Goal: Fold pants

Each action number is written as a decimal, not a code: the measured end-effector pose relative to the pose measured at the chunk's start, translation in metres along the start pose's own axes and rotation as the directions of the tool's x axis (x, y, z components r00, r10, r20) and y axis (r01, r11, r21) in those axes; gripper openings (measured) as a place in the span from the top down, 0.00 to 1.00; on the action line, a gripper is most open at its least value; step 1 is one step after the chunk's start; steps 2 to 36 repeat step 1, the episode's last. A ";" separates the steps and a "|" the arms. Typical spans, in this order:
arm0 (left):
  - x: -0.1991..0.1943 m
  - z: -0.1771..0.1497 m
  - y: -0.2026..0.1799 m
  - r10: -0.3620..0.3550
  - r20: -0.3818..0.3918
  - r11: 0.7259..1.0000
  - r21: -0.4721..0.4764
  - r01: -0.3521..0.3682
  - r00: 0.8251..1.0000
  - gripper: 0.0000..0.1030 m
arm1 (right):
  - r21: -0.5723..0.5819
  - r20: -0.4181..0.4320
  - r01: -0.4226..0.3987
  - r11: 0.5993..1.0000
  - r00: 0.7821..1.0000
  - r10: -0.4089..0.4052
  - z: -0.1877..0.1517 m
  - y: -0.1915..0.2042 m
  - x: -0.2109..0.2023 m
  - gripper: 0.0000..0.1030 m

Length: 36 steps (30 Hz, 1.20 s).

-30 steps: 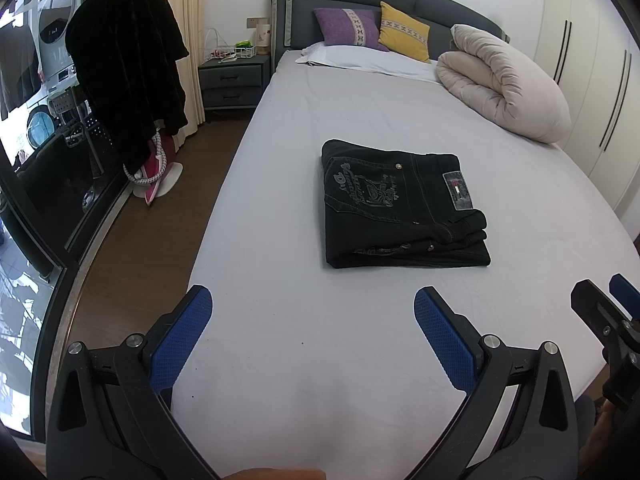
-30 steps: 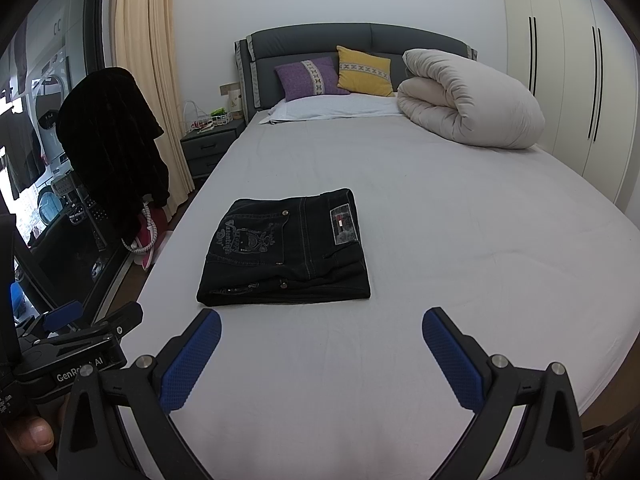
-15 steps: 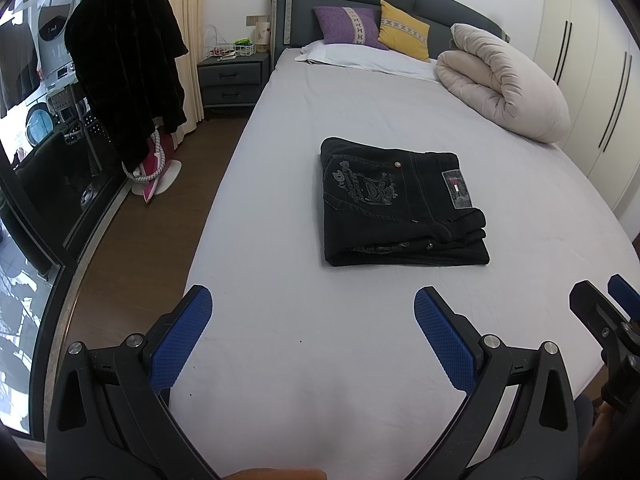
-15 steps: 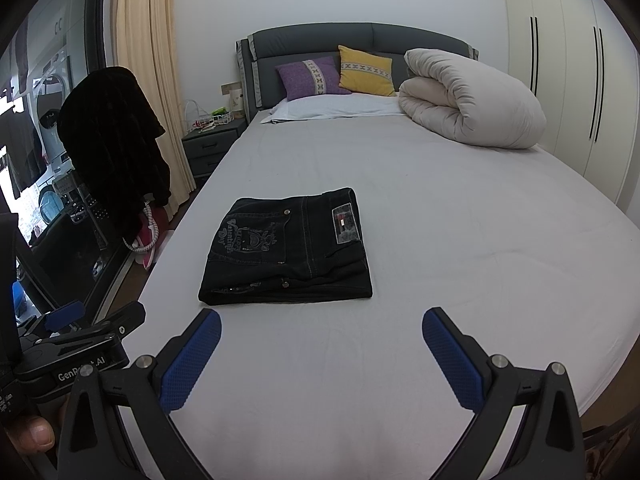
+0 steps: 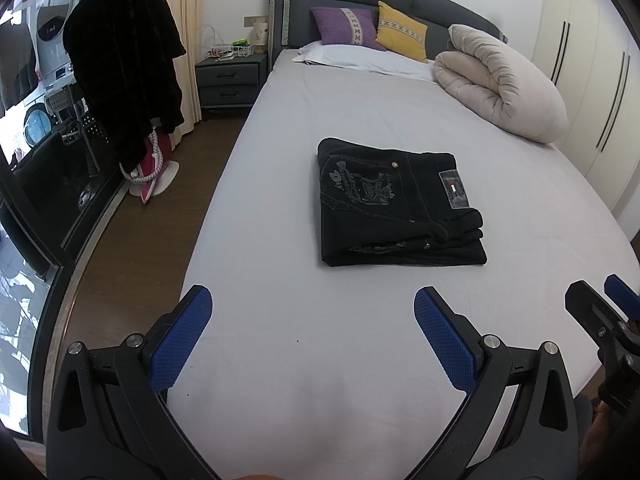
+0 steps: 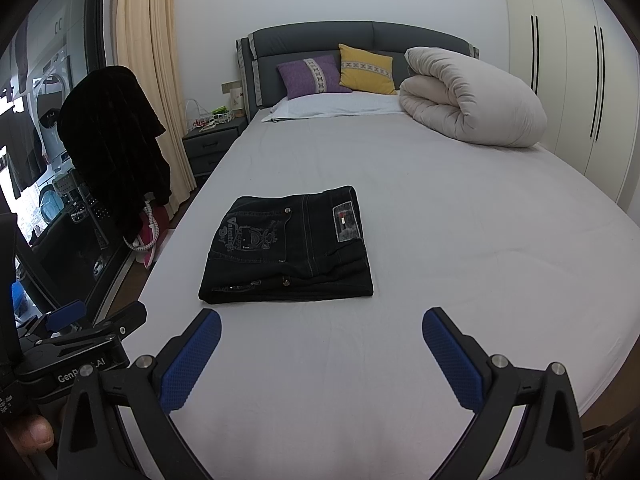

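The black pants [image 5: 396, 204] lie folded into a neat rectangle on the bed [image 5: 360, 360], nearer its foot than the rolled duvet [image 5: 500, 84]. Well short of the pants, over the foot of the bed, the left gripper [image 5: 312, 336] and right gripper [image 6: 320, 354] hover spread wide, holding nothing.

Item count:
- Folded black pants [image 5: 396, 204]: 1, on bed [image 5: 360, 360].
- Grippers: 2, left gripper [image 5: 312, 320], right gripper [image 6: 320, 338].
- Cushions: 2, purple cushion [image 6: 308, 76], yellow cushion [image 6: 366, 69].
- White pillow [image 6: 332, 106]: 1.
- Rolled duvet [image 6: 472, 98]: 1.
- Nightstand [image 5: 231, 78]: 1, two drawers.
- Hanging black garment [image 5: 124, 60]: 1.
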State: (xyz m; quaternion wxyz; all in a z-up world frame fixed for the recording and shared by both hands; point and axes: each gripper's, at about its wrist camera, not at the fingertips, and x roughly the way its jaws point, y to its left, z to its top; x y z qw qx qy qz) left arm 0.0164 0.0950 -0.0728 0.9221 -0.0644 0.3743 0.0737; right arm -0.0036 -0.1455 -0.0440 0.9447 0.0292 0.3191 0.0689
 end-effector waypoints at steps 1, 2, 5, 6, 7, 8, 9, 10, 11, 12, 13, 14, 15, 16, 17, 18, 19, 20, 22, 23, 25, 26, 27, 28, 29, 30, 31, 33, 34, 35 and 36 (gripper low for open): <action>0.000 0.000 -0.001 0.001 -0.001 1.000 -0.001 -0.001 1.000 0.00 | 0.000 0.001 0.000 1.000 1.000 0.000 0.000 0.000 0.000 0.00; 0.000 0.000 -0.001 0.001 -0.001 1.000 -0.001 -0.001 1.000 0.00 | 0.000 0.001 0.000 1.000 1.000 0.000 0.000 0.000 0.000 0.00; 0.000 0.000 -0.001 0.001 -0.001 1.000 -0.001 -0.001 1.000 0.00 | 0.000 0.001 0.000 1.000 1.000 0.000 0.000 0.000 0.000 0.00; 0.000 0.000 -0.001 0.001 -0.001 1.000 -0.001 -0.001 1.000 0.00 | 0.000 0.001 0.000 1.000 1.000 0.000 0.000 0.000 0.000 0.00; 0.000 0.000 -0.001 0.001 -0.001 1.000 -0.001 -0.001 1.000 0.00 | 0.000 0.001 0.000 1.000 1.000 0.000 0.000 0.000 0.000 0.00; 0.000 0.000 -0.001 0.001 -0.001 1.000 -0.001 -0.001 1.000 0.00 | 0.000 0.001 0.000 1.000 1.000 0.000 0.000 0.000 0.000 0.00; 0.000 0.000 -0.001 0.001 -0.001 1.000 -0.001 -0.001 1.000 0.00 | 0.000 0.001 0.000 1.000 1.000 0.000 0.000 0.000 0.000 0.00; 0.000 0.000 -0.001 0.001 -0.001 1.000 -0.001 -0.001 1.000 0.00 | 0.000 0.001 0.000 1.000 1.000 0.000 0.000 0.000 0.000 0.00; 0.000 0.000 -0.001 0.001 -0.001 1.000 -0.001 -0.001 1.000 0.00 | 0.000 0.001 0.000 1.000 1.000 0.000 0.000 0.000 0.000 0.00; 0.000 0.000 -0.001 0.001 -0.001 1.000 -0.001 -0.001 1.000 0.00 | 0.000 0.001 0.000 1.000 1.000 0.000 0.000 0.000 0.000 0.00; 0.000 0.000 -0.001 0.001 -0.001 1.000 -0.001 -0.001 1.000 0.00 | 0.000 0.001 0.000 1.000 1.000 0.000 0.000 0.000 0.000 0.00; 0.000 0.000 -0.001 0.001 -0.001 1.000 -0.001 -0.001 1.000 0.00 | 0.000 0.001 0.000 1.000 1.000 0.000 0.000 0.000 0.000 0.00; 0.000 0.000 -0.001 0.001 -0.001 1.000 -0.001 -0.001 1.000 0.00 | 0.000 0.001 0.000 1.000 1.000 0.000 0.000 0.000 0.000 0.00; 0.000 0.000 -0.001 0.001 -0.001 1.000 -0.001 -0.001 1.000 0.00 | 0.000 0.001 0.000 1.000 1.000 0.000 0.000 0.000 0.000 0.00; 0.000 0.000 -0.001 0.001 -0.001 1.000 -0.001 -0.001 1.000 0.00 | 0.000 0.001 0.000 1.000 1.000 0.000 0.000 0.000 0.000 0.00; 0.000 0.000 -0.001 0.001 -0.001 1.000 -0.001 -0.001 1.000 0.00 | 0.000 0.001 0.000 1.000 1.000 0.000 0.000 0.000 0.000 0.00; 0.000 0.000 -0.001 0.001 -0.001 1.000 -0.001 -0.001 1.000 0.00 | 0.000 0.001 0.000 1.000 1.000 0.000 0.000 0.000 0.000 0.00; 0.000 0.000 -0.001 0.001 -0.001 1.000 -0.001 -0.001 1.000 0.00 | 0.000 0.001 0.000 1.000 1.000 0.000 0.000 0.000 0.000 0.00; 0.000 0.000 -0.001 0.001 -0.001 1.000 -0.001 -0.001 1.000 0.00 | 0.000 0.001 0.000 1.000 1.000 0.000 0.000 0.000 0.000 0.00; 0.000 0.000 -0.001 0.001 -0.001 1.000 -0.001 -0.001 1.000 0.00 | 0.000 0.001 0.000 1.000 1.000 0.000 0.000 0.000 0.000 0.00; 0.000 0.000 -0.001 0.001 -0.001 1.000 -0.001 -0.001 1.000 0.00 | 0.000 0.001 0.000 1.000 1.000 0.000 0.000 0.000 0.000 0.00; 0.000 0.000 -0.001 0.001 -0.001 1.000 -0.001 -0.001 1.000 0.00 | 0.000 0.001 0.000 1.000 1.000 0.000 0.000 0.000 0.000 0.00; 0.000 0.000 -0.001 0.001 -0.001 1.000 -0.001 -0.001 1.000 0.00 | 0.000 0.001 0.000 1.000 1.000 0.000 0.000 0.000 0.000 0.00; 0.000 0.000 -0.001 0.001 -0.001 1.000 -0.001 -0.001 1.000 0.00 | 0.000 0.001 0.000 1.000 1.000 0.000 0.000 0.000 0.000 0.00; 0.000 0.000 -0.001 0.001 -0.001 1.000 -0.001 -0.001 1.000 0.00 | 0.000 0.001 0.000 1.000 1.000 0.000 0.000 0.000 0.000 0.00; 0.000 0.000 -0.001 0.001 -0.001 1.000 -0.001 -0.001 1.000 0.00 | 0.000 0.001 0.000 1.000 1.000 0.000 0.000 0.000 0.000 0.00; 0.000 0.000 -0.001 0.001 -0.001 1.000 -0.001 -0.001 1.000 0.00 | 0.000 0.001 0.000 1.000 1.000 0.000 0.000 0.000 0.000 0.00; 0.000 0.000 -0.001 0.001 -0.001 1.000 -0.001 -0.001 1.000 0.00 | 0.000 0.001 0.000 1.000 1.000 0.000 0.000 0.000 0.000 0.00; 0.000 0.000 -0.001 0.001 -0.001 1.000 -0.001 -0.001 1.000 0.00 | 0.000 0.001 0.000 1.000 1.000 0.000 0.000 0.000 0.000 0.00; 0.000 0.000 -0.001 0.001 -0.001 1.000 -0.001 -0.001 1.000 0.00 | 0.000 0.001 0.000 1.000 1.000 0.000 0.000 0.000 0.000 0.00; 0.000 0.000 -0.001 0.001 -0.001 1.000 -0.001 -0.001 1.000 0.00 | 0.000 0.001 0.000 1.000 1.000 0.000 0.000 0.000 0.000 0.00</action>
